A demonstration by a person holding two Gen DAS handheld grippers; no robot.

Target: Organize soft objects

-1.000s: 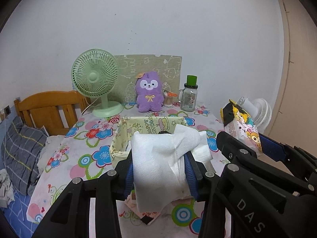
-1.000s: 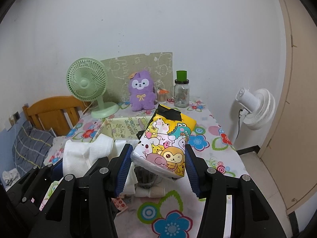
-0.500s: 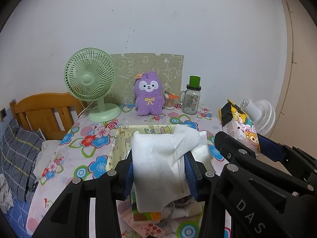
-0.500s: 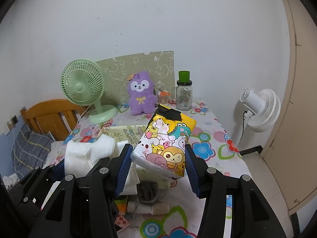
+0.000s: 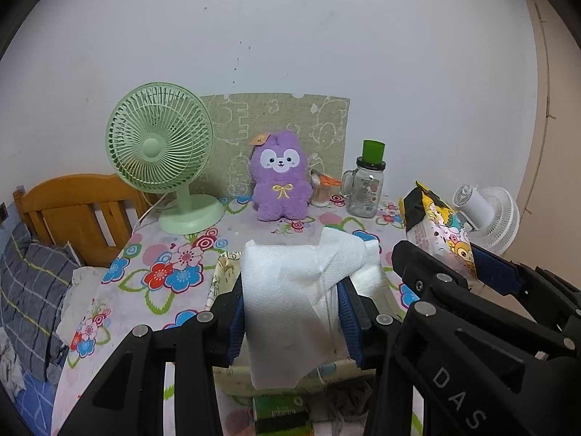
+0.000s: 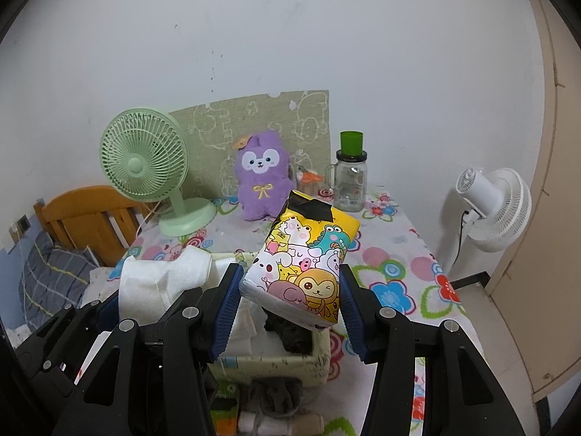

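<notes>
Both views are evenly and softly lit by diffuse indoor light; no lamp or window shows. The pale grey wall (image 5: 326,36) darkens slightly toward the corners, where the round fisheye frame cuts in black. Straight edges bow near the rim, as on the beige door frame (image 6: 552,109). Shadows are faint. The folded white paper towel (image 5: 290,290) looks bright but keeps its texture. Focus is sharp, without motion blur.

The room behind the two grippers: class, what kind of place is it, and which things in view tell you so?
Probably a bedroom or small living room in a home. A wooden bed frame with a plaid pillow stands beside a table with a flowered cloth, which holds a purple plush toy and a green desk fan.
</notes>
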